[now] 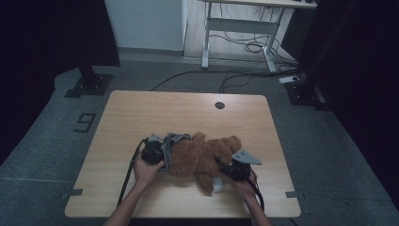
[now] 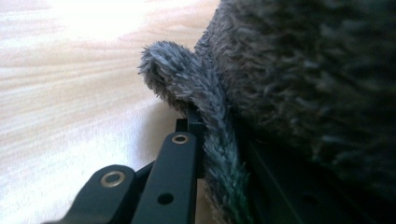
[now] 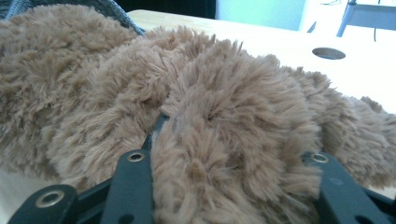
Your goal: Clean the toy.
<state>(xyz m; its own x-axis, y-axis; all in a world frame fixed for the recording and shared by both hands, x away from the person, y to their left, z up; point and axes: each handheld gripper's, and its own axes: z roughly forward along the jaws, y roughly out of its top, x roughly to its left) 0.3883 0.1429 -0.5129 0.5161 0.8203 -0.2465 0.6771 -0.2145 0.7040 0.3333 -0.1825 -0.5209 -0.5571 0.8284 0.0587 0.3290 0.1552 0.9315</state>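
Two grippers work on one brown teddy bear (image 1: 204, 157) lying near the front middle of the desk (image 1: 141, 113), with a grey knitted garment (image 1: 171, 141) bunched at its left end.

At the left, the left gripper (image 1: 153, 151) sits against that end of the toy. In the left gripper view its fingers (image 2: 180, 158) are drawn together on a strip of the grey garment (image 2: 205, 102), which runs up between them and curls over at the top; the pinch looks firm. Next to it rises the dark furry bulk of the bear.

At the right, the right gripper (image 1: 226, 167) comes in at the bear's lower right side. In the right gripper view its fingers (image 3: 135, 186) stand partly apart with a thick fold of brown plush (image 3: 224, 140) packed between them, so they are clamped on the bear.

Judged from this, the work is dressing or undressing the bear: both holds are made, the toy is pinned, and the garment lies gathered at one end. Pulling it along or off the body is left.

Hard to make out: whether the garment is around a limb or only laid over it, which end of the bear is the head, and what the small white patch (image 1: 218, 184) by the bear's lower limb is. The dim overhead light hides the finer detail.
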